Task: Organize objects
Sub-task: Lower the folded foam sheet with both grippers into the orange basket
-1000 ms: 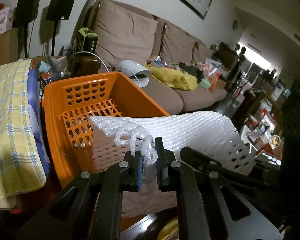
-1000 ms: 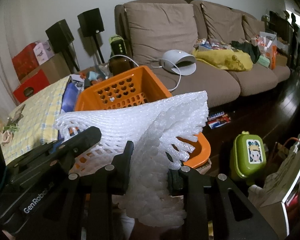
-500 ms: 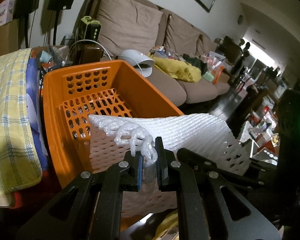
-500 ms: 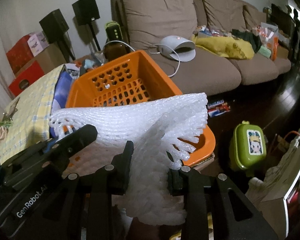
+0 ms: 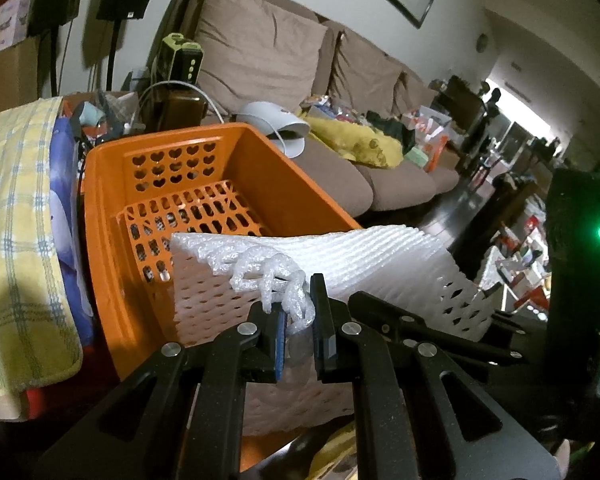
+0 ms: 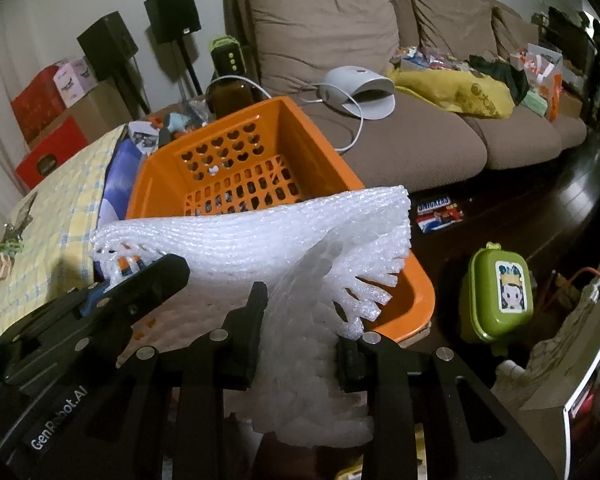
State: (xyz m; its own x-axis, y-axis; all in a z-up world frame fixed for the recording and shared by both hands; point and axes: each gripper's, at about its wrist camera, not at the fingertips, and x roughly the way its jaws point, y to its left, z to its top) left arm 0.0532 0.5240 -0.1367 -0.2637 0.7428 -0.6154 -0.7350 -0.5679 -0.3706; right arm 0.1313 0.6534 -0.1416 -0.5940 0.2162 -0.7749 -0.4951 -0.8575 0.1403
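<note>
The white foam netting (image 6: 260, 240) hung stretched between the 2 grippers, over the near end of the orange basket (image 5: 112, 208) and not yet inside it. The left gripper (image 5: 298, 332) was clenched on one frayed corner, and the right gripper (image 6: 300, 340) pinched a bunched fold at the other end. The basket looked empty, its slotted floor bare, so I judged the sorting barely begun: the netting was lifted and lined up but needed lowering and letting go. A green lunch box (image 6: 498, 296) sat on the floor nearby, and clutter lay on the sofa (image 6: 420, 136).
</note>
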